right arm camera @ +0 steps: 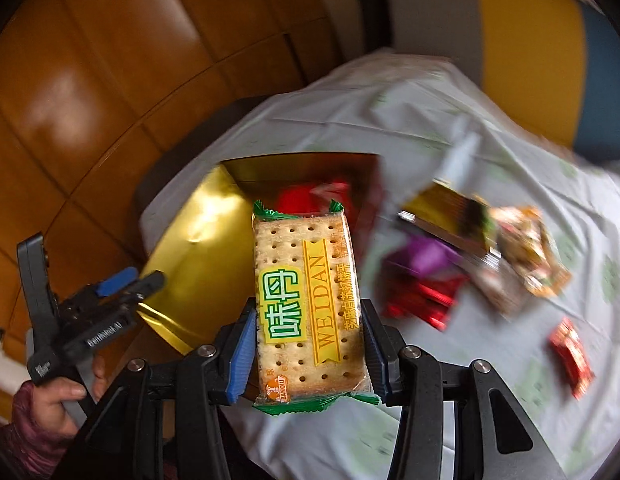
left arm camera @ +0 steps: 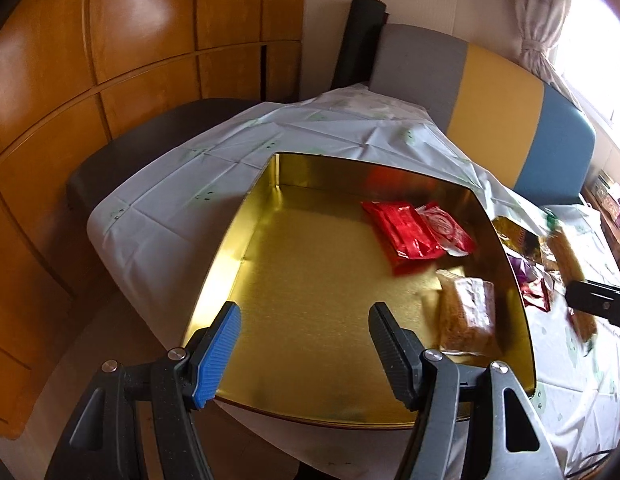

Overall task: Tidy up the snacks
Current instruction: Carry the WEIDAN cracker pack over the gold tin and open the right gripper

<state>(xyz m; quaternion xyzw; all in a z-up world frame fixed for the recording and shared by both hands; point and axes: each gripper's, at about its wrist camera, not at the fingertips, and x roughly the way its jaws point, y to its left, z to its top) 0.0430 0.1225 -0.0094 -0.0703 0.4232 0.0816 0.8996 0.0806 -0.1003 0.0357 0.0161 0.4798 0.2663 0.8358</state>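
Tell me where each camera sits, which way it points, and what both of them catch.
Left wrist: on the left gripper, looking down into the gold tin; its open fingers show.
Right wrist: on the right gripper, looking down over the tablecloth; its fingers clamp a cracker pack, and a hand holding the left gripper shows.
Shared: tin, red packets, tablecloth, cabinet.

wooden cabinets (left arm camera: 110, 60), striped sofa (left arm camera: 501, 96), curtain (left arm camera: 537, 12), tablecloth (left arm camera: 170, 200)

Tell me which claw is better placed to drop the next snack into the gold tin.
Right. The right claw is shut on the cracker packet, carried above the gold tin. The left claw hangs open and empty over the tin's near edge.
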